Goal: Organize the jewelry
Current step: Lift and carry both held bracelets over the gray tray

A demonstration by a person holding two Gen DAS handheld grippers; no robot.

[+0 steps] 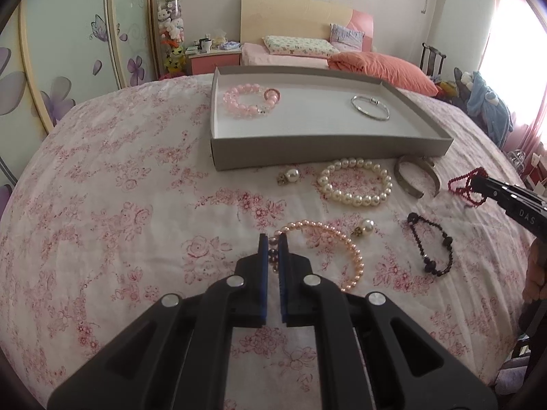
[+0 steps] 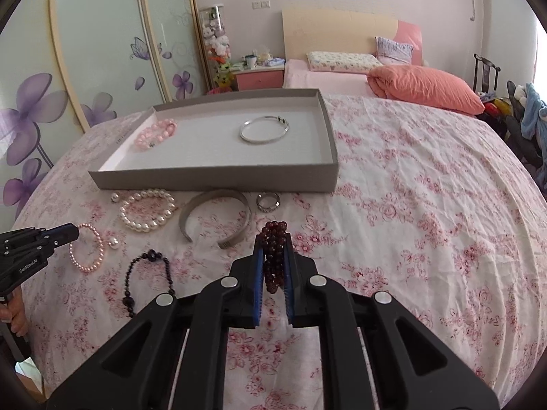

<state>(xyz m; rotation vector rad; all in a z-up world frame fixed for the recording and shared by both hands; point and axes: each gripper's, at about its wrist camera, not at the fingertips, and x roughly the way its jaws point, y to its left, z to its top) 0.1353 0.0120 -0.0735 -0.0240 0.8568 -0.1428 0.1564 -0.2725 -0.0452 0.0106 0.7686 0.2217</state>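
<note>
Our right gripper (image 2: 273, 239) is clamped on a bunched dark-red bead bracelet (image 2: 273, 256); our left gripper (image 1: 272, 239) pinches the peach pearl bracelet (image 1: 342, 249).

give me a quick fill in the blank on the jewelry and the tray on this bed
1. The right gripper is shut on a dark ____ bead bracelet.
2. The grey tray holds a pink bead bracelet and a thin ____ bangle.
3. The left gripper is shut on the ____ pearl bracelet.
4. The black bead bracelet lies ____ the tray.

Missing words: red; silver; pink; outside
</note>
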